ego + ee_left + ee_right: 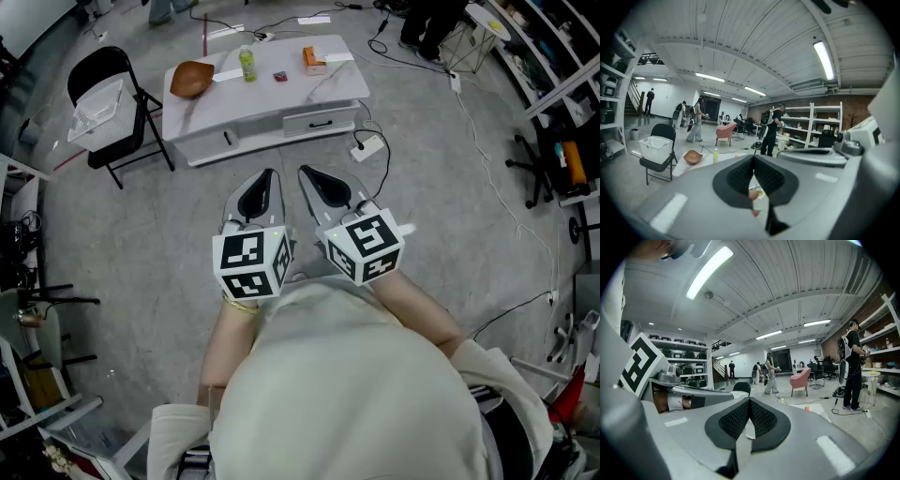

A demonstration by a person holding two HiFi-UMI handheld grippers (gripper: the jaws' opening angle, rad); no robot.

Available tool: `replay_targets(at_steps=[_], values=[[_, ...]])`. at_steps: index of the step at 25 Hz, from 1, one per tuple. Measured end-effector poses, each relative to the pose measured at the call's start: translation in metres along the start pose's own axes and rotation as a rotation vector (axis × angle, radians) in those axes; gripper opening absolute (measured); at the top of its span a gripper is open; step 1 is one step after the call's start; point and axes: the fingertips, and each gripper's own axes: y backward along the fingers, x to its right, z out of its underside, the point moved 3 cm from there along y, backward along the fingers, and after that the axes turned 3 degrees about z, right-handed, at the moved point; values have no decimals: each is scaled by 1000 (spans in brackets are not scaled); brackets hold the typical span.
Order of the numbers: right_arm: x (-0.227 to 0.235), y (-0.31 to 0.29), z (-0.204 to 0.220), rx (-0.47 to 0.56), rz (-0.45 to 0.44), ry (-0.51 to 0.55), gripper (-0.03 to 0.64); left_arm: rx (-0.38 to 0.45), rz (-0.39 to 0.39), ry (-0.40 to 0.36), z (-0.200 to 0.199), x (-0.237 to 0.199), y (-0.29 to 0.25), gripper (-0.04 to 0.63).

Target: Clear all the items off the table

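Four items are sitting on the low white table (281, 105) at twelve o'clock in the head view. A brown wooden bowl (191, 79) is lying toward the nine o'clock end. A green plastic bottle (247, 64) is standing upright just beside it. A small dark red block (279, 75) is resting near the middle, and an orange box (312, 60) is lying toward three o'clock. A few white paper strips (226, 75) are lying among them.

Both tongs are being held low in front of the person, pointing at the table but well apart from it. The left gripper (269, 176) is showing its jaws pressed together with nothing between them, and the right gripper (304, 173) is likewise closed and empty.

Judging from this, the clearing is not yet under way, since every item is lying on the tabletop and none is in hand. A white mesh basket (101, 105) is sitting on a black folding chair (112, 66) at ten o'clock, and it is looking like the probable drop point. All four pick-ups, and perhaps the paper, are remaining to be done.
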Motion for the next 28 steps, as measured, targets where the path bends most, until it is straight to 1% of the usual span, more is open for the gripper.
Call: replay_targets(at_steps=[9,12,16,23,28], values=[[-7,-2,7,-13,15,-2,-2,-10,-24,5,6,-15,2,8],[-9,-4,7,-11,13,-27,-2,-20,-28,15,9,-20,3,8],[-14,-9,5,0,0,-56,-2,-26,-35,14,10,-26,4,8],[-17,-17,4,-13,-35,-54,-2,-43,-70,32,13,-34,-2,9],[-17,-35,4,-22,-65,-67,-2,-43,-76,60,11,-46,-11,8]])
